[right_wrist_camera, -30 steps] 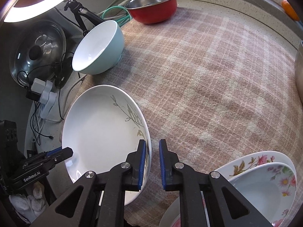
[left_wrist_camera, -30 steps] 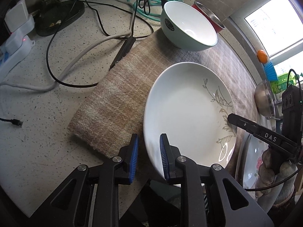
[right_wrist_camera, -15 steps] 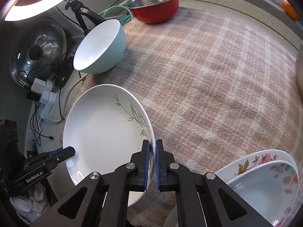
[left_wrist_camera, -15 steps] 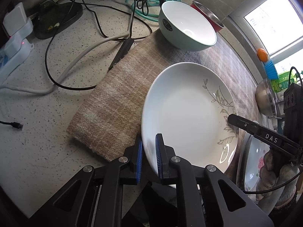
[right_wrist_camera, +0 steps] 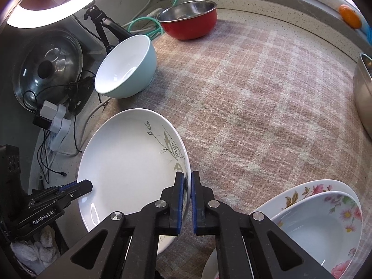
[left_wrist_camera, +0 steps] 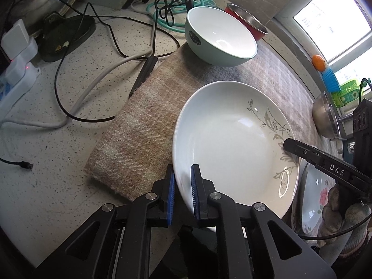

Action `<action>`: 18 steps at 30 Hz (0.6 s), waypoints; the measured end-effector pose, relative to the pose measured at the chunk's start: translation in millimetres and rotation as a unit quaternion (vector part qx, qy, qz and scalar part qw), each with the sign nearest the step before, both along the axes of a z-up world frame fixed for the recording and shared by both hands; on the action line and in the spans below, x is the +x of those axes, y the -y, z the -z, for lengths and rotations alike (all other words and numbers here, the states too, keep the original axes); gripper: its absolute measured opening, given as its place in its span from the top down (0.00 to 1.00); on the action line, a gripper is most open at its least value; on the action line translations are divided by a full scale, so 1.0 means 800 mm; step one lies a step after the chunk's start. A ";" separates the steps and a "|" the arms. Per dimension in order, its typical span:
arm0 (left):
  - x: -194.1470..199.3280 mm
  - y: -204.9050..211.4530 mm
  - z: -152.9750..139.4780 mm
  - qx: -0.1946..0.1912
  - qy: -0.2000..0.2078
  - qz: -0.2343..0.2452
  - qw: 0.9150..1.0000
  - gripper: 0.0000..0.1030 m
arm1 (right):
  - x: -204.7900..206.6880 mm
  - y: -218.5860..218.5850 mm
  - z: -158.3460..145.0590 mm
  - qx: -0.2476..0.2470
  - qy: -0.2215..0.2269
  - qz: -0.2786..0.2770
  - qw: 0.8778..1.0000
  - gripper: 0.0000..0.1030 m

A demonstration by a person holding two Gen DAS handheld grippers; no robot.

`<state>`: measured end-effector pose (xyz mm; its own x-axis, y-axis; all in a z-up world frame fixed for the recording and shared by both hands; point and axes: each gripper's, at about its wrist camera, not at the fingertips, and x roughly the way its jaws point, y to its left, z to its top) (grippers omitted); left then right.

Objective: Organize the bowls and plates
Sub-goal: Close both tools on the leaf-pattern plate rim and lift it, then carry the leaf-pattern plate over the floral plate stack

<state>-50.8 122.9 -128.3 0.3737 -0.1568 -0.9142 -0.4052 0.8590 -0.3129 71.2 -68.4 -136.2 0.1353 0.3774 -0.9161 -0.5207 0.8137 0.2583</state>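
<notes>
A white plate with a grey leaf print (left_wrist_camera: pixel 230 144) is held over the plaid cloth (left_wrist_camera: pixel 144 125). My left gripper (left_wrist_camera: pixel 182 183) is shut on its left rim. My right gripper (right_wrist_camera: pixel 187 186) is shut on the opposite rim of the same plate (right_wrist_camera: pixel 130 160). A mint-green bowl (left_wrist_camera: pixel 218 37) stands upright at the cloth's far corner and shows in the right wrist view too (right_wrist_camera: pixel 126 67). A floral bowl (right_wrist_camera: pixel 325 230) sits nested in a floral plate (right_wrist_camera: pixel 300 190) at the near right of the cloth (right_wrist_camera: pixel 267 97).
A red bowl with a steel inside (right_wrist_camera: pixel 188 18) stands at the back. A steel bowl (right_wrist_camera: pixel 362 93) is at the right edge. Cables (left_wrist_camera: pixel 76 93), a power strip (left_wrist_camera: pixel 16 79) and a glass pot lid (right_wrist_camera: pixel 46 69) crowd the speckled counter on the left.
Both grippers closed onto the plate's opposite rims. The plate has risen slightly off the cloth and sits closer to both cameras.
</notes>
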 end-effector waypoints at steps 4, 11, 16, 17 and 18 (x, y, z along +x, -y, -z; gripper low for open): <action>0.003 0.001 -0.006 0.003 0.006 0.003 1.000 0.89 | -0.001 0.001 -0.006 0.005 0.004 0.004 1.000 0.95; 0.009 0.006 -0.018 0.004 0.018 0.013 1.000 0.89 | -0.004 0.012 -0.022 0.011 0.017 0.013 1.000 0.95; 0.017 0.015 -0.027 0.005 0.029 0.029 0.999 0.89 | -0.007 0.026 -0.035 0.015 0.026 0.028 0.999 0.95; 0.019 0.018 -0.029 0.004 0.031 0.032 0.999 0.89 | -0.007 0.029 -0.037 0.016 0.028 0.032 0.999 0.95; 0.021 0.020 -0.030 0.004 0.033 0.036 0.999 0.89 | -0.007 0.034 -0.040 0.018 0.029 0.037 0.999 0.95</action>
